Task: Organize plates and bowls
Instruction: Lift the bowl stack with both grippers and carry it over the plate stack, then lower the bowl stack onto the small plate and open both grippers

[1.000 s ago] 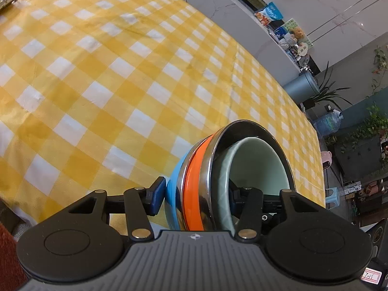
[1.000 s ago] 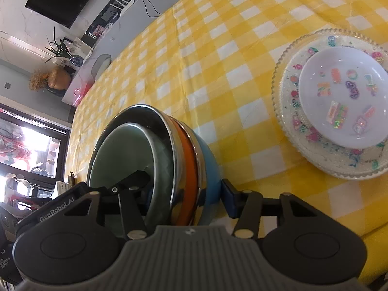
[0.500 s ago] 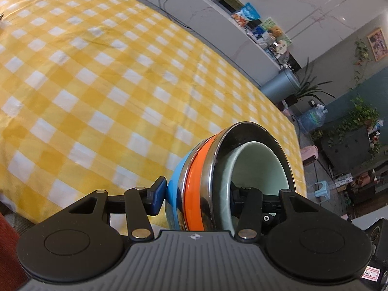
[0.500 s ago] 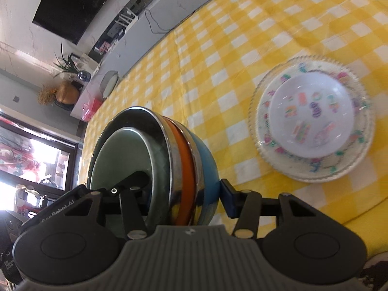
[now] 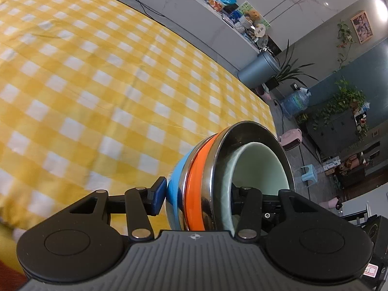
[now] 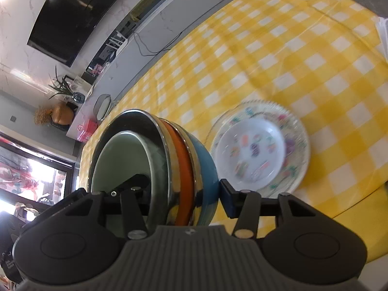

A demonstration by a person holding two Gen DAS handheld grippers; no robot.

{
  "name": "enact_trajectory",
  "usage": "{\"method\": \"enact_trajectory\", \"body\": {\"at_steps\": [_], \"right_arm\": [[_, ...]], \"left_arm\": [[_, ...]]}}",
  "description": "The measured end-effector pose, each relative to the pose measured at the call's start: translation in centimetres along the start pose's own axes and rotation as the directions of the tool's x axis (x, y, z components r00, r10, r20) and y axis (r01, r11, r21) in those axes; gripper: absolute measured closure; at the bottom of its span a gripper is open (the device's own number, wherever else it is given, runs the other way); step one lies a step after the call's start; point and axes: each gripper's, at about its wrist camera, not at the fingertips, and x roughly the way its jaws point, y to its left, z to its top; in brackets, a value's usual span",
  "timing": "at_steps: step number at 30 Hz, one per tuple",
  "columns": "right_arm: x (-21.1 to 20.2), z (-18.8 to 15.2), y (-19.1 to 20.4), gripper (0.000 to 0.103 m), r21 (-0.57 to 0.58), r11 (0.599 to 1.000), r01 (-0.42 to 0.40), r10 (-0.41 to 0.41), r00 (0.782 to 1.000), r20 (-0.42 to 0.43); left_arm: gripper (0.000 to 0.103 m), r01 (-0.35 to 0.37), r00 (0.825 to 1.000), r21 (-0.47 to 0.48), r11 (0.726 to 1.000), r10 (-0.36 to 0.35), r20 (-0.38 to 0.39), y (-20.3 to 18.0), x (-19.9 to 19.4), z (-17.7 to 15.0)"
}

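Note:
A nested stack of bowls [image 5: 201,181], blue outside, then orange-banded steel, with a pale green bowl [image 5: 259,167] innermost, is held up off the table. My left gripper [image 5: 196,194] is shut on the stack's rim, one finger outside on the blue bowl, one inside the green bowl. My right gripper [image 6: 179,191] is shut on the opposite rim of the same stack [image 6: 184,160] in the same way. A stack of two flower-patterned plates [image 6: 259,145] lies on the yellow checked tablecloth [image 6: 303,55], below and right of the bowls.
The tablecloth [image 5: 84,84] stretches away to the left in the left wrist view. A white counter [image 5: 184,7] with packets stands beyond the table. A white object [image 6: 382,31] lies at the table's far right edge.
Both grippers have lifted the bowl stack higher above the table; the plates look smaller and farther below, and more of the room shows.

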Motion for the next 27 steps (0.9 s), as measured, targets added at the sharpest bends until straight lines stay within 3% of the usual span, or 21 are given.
{"method": "enact_trajectory", "body": {"at_steps": [12, 27], "right_arm": [[1.2, 4.4, -2.9, 0.054, 0.012, 1.000, 0.015, -0.014, 0.999, -0.039], [2.8, 4.6, -5.9, 0.054, 0.051, 0.998, 0.047, -0.043, 0.997, -0.071]], "left_arm": [[0.051, 0.001, 0.999, -0.035, 0.999, -0.002, -0.035, -1.3, 4.6, 0.7], [0.051, -0.030, 0.996, -0.046, 0.999, 0.026, -0.086, -1.0, 7.2, -0.5]]}}
